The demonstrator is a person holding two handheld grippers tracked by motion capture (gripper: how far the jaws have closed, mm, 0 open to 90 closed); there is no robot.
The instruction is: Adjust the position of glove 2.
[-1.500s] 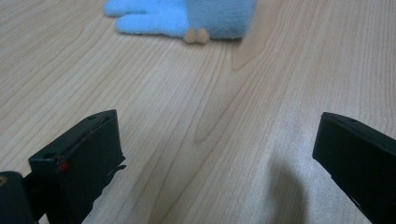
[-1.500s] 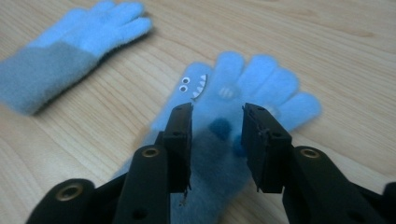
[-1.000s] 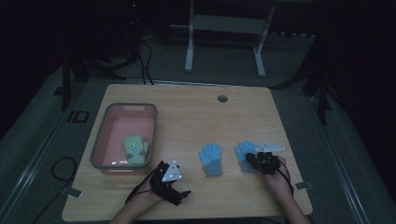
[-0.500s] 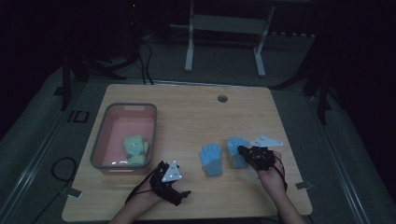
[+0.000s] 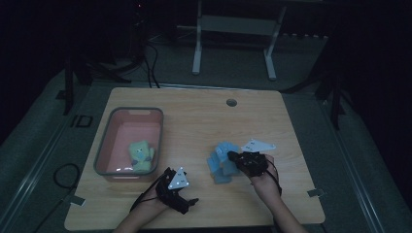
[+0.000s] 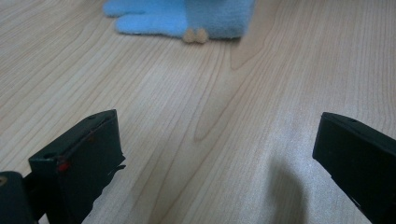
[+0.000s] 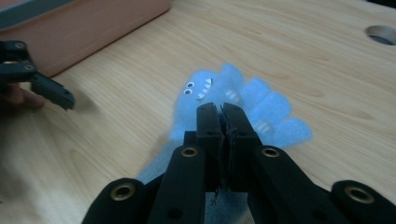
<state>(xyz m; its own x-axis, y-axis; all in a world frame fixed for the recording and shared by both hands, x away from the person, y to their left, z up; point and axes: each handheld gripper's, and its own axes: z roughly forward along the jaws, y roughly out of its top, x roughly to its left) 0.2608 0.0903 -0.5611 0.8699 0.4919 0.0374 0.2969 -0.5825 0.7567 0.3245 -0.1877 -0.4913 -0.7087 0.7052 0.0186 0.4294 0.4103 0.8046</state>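
A fluffy blue monster toy (image 7: 210,91) with googly eyes and white teeth is pinched in my right gripper (image 7: 219,111), whose jaws are shut on its fabric. In the high view that right gripper (image 5: 231,156) holds the toy (image 5: 224,147) just above and against a second blue toy (image 5: 219,171) lying on the table. My left gripper (image 5: 187,203) rests near the table's front edge, left of the blue toys. Its jaws (image 6: 215,135) stand wide open over bare wood, with a blue toy (image 6: 187,16) farther ahead.
A pink bin (image 5: 104,145) at the left of the wooden table holds a green plush (image 5: 140,154). A round cable hole (image 5: 231,102) sits at the table's far edge. Beyond the table stand a dark floor, cables and a metal frame.
My right gripper has carried the blue monster toy leftward until it meets the other blue toy. The left gripper has stayed where it was.
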